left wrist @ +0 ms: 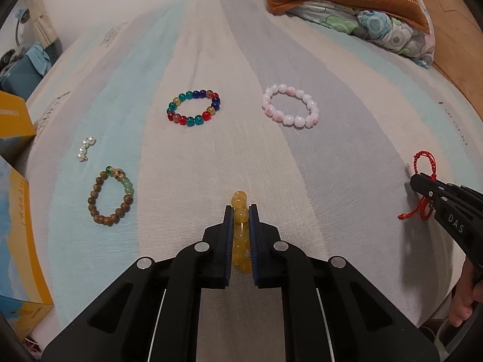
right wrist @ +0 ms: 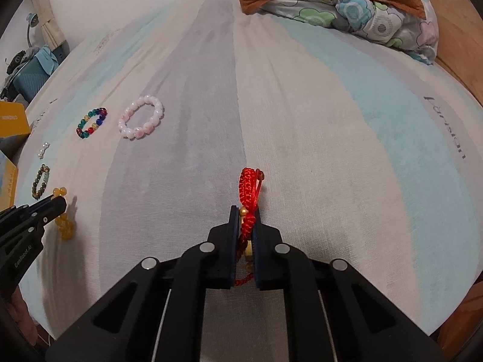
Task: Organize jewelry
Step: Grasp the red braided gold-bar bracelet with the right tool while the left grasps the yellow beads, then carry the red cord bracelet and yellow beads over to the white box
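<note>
Item 1, nearest: my left gripper (left wrist: 240,211), jaws clamped on the yellow bead bracelet (left wrist: 240,220), which stands on edge between the pads with one bead poking past the tips. It looks just above or barely on the striped bedsheet (left wrist: 332,157); I cannot tell which.

Item 2, alongside: my right gripper (right wrist: 245,211), jaws pressed together on the red cord bracelet (right wrist: 249,187), its woven loop sticking out ahead and small brass beads caught between the pads.

Item 3, left of my left gripper: wooden bead bracelet (left wrist: 110,200) with green stones, lying flat, untouched.

Item 4, just beyond it: short string of pearls (left wrist: 86,149), loose on the sheet.

Item 5, farther out, centre: multicoloured glass bead bracelet (left wrist: 193,108), flat.

Item 6, beside it to the right, apart from it: pink bead bracelet (left wrist: 290,104), flat.

Item 7, far end: folded bedding and pillow (left wrist: 347,3). At the left edge, yellow boxes (left wrist: 12,117).

Progress, by my judgement: early. Two pieces are in hand, four lie scattered on the sheet. No tray or jewelry case shows in either view, so where the pieces go is unclear.
</note>
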`<state>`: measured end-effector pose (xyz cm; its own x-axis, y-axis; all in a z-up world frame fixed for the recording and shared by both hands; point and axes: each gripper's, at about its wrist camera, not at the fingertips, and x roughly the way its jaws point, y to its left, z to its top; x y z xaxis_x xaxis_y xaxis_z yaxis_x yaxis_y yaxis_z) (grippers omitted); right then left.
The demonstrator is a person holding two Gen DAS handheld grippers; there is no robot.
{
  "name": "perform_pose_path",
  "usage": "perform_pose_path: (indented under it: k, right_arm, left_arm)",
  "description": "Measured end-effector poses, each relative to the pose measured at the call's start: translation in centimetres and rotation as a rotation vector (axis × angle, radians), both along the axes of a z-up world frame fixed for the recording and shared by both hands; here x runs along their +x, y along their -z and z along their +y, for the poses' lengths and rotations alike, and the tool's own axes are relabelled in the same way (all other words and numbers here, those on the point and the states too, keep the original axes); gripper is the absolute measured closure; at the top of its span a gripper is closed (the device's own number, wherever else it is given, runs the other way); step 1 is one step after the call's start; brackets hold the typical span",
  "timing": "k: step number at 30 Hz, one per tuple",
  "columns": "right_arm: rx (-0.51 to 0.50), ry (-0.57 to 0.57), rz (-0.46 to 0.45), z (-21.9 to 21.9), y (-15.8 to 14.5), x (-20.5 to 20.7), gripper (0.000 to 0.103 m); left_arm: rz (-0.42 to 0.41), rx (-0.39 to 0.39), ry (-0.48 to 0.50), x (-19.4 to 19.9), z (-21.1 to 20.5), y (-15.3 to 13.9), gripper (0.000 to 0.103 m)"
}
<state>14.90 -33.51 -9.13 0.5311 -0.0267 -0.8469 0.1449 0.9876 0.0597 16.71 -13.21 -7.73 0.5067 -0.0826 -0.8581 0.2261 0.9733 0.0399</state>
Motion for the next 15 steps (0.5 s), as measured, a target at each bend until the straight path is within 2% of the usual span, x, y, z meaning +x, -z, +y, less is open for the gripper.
perform_pose_path:
  k: [9, 15]
  right_arm:
    - [-0.001, 0.001, -0.044, 0.7, -2.9, -0.6, 0.096]
    - [-0.05, -0.012, -0.063, 1.2, -4.8, -0.8, 0.096]
  left_arm:
    - [-0.027, -0.009, 0.006, -0.4, 0.5, -2.0, 0.094]
    - [-0.05, -0.022, 0.003, -0.7, 1.4, -4.1, 0.094]
